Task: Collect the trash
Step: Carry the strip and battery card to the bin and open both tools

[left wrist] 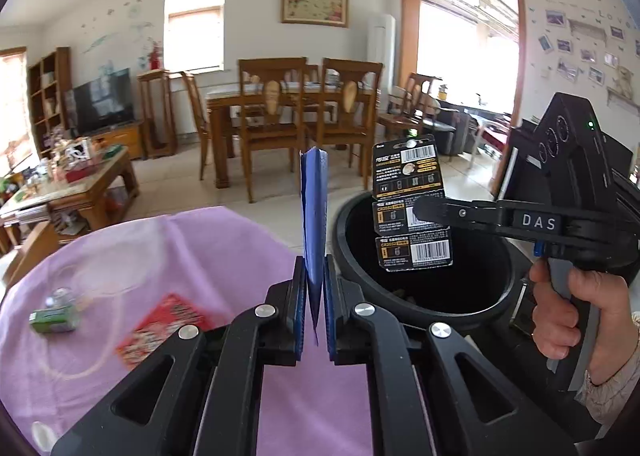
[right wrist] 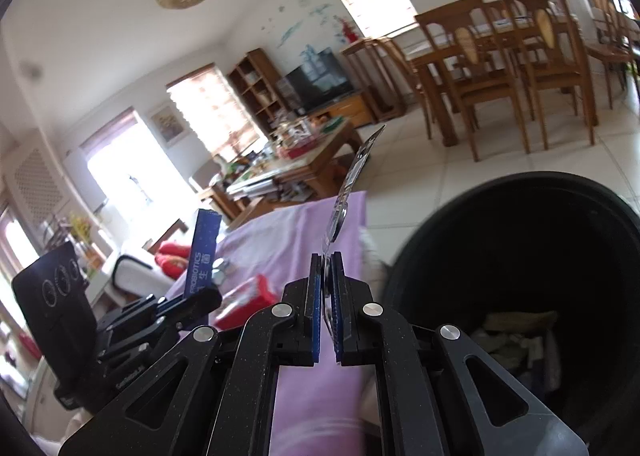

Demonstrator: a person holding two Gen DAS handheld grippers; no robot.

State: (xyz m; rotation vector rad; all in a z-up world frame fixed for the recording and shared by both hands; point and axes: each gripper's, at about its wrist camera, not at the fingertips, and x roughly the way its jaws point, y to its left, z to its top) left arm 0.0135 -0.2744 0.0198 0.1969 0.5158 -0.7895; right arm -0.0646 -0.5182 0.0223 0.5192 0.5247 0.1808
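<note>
Beside the bin: black trash bin [left wrist: 424, 256] stands against the purple-clothed counter [left wrist: 192, 256].
Left tongs [left wrist: 316, 310]: clamped on a blue sachet [left wrist: 314, 215], upright, just left of the bin.
Right tongs [right wrist: 327, 304]: clamped on a battery card [left wrist: 408, 207], over the bin's mouth.
Left on counter: red packet [left wrist: 164, 330]; green wrapper [left wrist: 54, 318], farther from bin.

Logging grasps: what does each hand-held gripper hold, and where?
Left hand-held gripper: blue probiotics sachet, lower end. Right hand-held gripper: battery blister card, middle.

Your bin [left wrist: 424, 256] sits right of the cloth-covered table [left wrist: 200, 256], w/ a packet [left wrist: 160, 320] & small bottle [left wrist: 54, 316] on it.
</note>
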